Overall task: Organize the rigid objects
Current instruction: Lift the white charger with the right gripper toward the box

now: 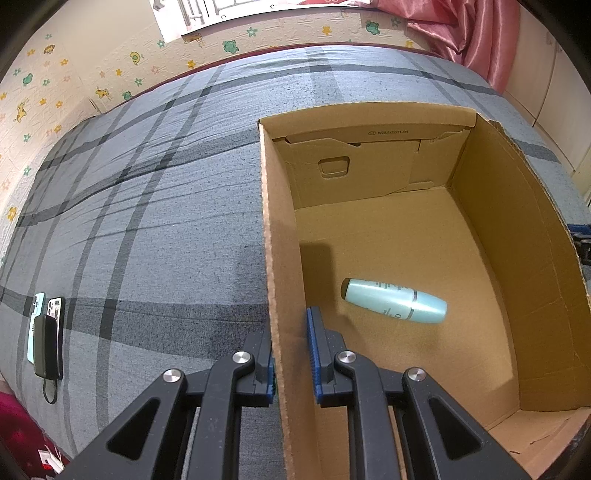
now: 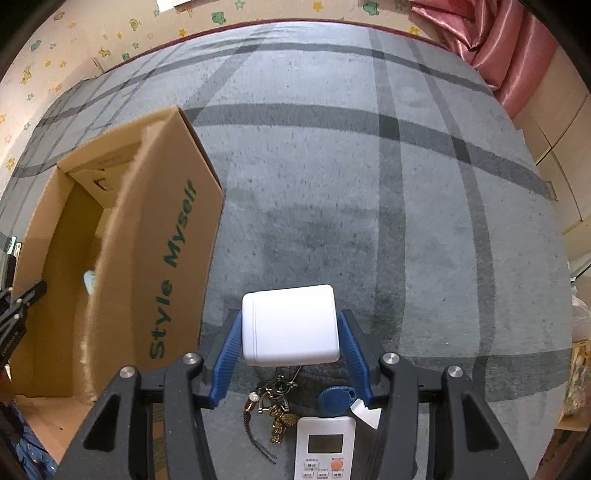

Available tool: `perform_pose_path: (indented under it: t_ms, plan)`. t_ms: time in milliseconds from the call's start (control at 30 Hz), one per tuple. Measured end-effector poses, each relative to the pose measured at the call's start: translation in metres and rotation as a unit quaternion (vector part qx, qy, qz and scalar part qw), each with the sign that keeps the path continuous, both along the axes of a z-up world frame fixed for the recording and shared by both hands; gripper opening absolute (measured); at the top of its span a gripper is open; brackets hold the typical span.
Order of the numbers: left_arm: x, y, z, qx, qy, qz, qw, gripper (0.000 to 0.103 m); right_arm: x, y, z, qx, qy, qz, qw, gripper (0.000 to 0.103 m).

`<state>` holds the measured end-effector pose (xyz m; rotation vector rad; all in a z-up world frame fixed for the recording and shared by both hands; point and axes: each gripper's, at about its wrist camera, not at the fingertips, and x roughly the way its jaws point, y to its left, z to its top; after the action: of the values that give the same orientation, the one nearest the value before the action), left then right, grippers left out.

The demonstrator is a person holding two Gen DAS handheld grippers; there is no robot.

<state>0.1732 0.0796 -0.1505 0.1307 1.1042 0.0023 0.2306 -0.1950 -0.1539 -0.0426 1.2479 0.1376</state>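
Note:
An open cardboard box (image 1: 280,258) stands on the grey plaid bed. A mint green bottle (image 1: 395,301) lies on its floor. My left gripper (image 1: 291,350) is shut on the box's left wall, one finger outside and one inside. The box also shows in the right wrist view (image 2: 162,236), at the left. My right gripper (image 2: 290,347) is closed around a white square jar (image 2: 290,325), its blue pads against both sides, and the jar looks held just above the bed. A bunch of keys (image 2: 273,402), a blue tag (image 2: 336,398) and a white remote (image 2: 325,446) lie beneath it.
Two phones and a black power bank (image 1: 46,332) lie at the bed's left edge. A patterned wall runs behind the bed, and a pink curtain (image 1: 476,33) hangs at the back right. Bare plaid bedding (image 2: 369,184) stretches beyond the jar.

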Motion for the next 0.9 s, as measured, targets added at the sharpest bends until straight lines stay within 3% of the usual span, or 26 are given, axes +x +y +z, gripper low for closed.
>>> perform_pose_path:
  t_ms: [500, 900]
  plan:
    - [0.001, 0.001, -0.001, 0.003, -0.001, -0.001, 1.0000, 0.015, -0.003, 0.023, 0.060, 0.001, -0.040, 0.014, 0.999, 0.056]
    - [0.001, 0.001, -0.001, 0.005, -0.001, -0.001, 1.0000, 0.015, -0.006, 0.072, 0.086, 0.021, -0.056, 0.048, 0.997, 0.056]
